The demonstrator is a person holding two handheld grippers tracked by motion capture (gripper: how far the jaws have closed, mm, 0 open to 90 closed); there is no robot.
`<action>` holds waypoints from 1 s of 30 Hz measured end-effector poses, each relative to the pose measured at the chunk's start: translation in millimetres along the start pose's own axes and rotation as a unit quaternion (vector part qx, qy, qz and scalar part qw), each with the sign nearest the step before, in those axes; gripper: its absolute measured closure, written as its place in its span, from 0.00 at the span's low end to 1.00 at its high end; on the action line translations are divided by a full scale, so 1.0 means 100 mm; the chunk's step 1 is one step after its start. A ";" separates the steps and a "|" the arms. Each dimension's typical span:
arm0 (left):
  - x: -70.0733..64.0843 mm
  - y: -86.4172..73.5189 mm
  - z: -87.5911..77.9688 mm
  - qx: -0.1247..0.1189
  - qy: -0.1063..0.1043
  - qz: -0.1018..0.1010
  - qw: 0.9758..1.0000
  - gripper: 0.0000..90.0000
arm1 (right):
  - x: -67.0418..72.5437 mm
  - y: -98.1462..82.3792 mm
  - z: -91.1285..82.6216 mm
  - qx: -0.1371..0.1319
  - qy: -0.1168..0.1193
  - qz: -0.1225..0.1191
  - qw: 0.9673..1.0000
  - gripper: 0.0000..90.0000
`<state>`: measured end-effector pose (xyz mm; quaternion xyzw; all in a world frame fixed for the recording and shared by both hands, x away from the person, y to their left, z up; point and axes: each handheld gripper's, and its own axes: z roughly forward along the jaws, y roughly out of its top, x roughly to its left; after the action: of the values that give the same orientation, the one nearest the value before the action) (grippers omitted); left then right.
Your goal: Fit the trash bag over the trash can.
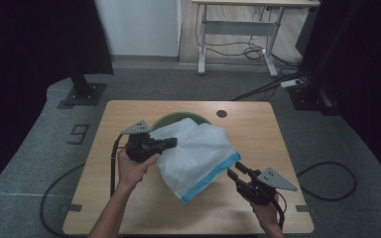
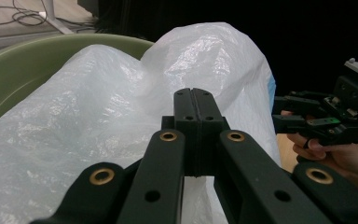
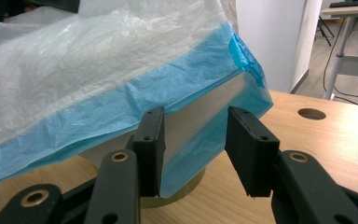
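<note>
While bag [image 1: 196, 151] is pinched by left gripper [image 1: 166, 144] over bin [image 1: 171, 119] | right gripper [image 1: 234, 172] spread at blue hem | hem grip judged next.

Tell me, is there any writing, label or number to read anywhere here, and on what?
"9": grey floor marking left of the table; it could also be another character.
Plastic bag, green bin and both tools: no readable text.
</note>
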<state>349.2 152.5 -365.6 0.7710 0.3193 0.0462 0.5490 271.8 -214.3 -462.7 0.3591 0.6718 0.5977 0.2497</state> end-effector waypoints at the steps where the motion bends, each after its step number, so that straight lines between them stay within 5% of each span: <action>1: 0.00 0.00 0.00 0.000 0.000 0.000 1.000 1.00 | 0.00 0.00 0.01 0.000 0.000 0.000 1.000 0.63; 18: 0.00 0.00 -0.01 -0.001 -0.005 0.000 1.000 1.00 | -0.05 -0.02 0.07 0.006 -0.010 0.008 1.000 0.63; 30: 0.01 -0.01 -0.02 -0.002 -0.003 0.000 1.000 1.00 | -0.02 0.01 0.07 -0.008 0.005 0.023 1.000 0.63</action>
<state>348.3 155.1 -365.7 0.7703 0.3176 0.0441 0.5512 279.0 -211.4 -463.0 0.3694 0.6598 0.6104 0.2359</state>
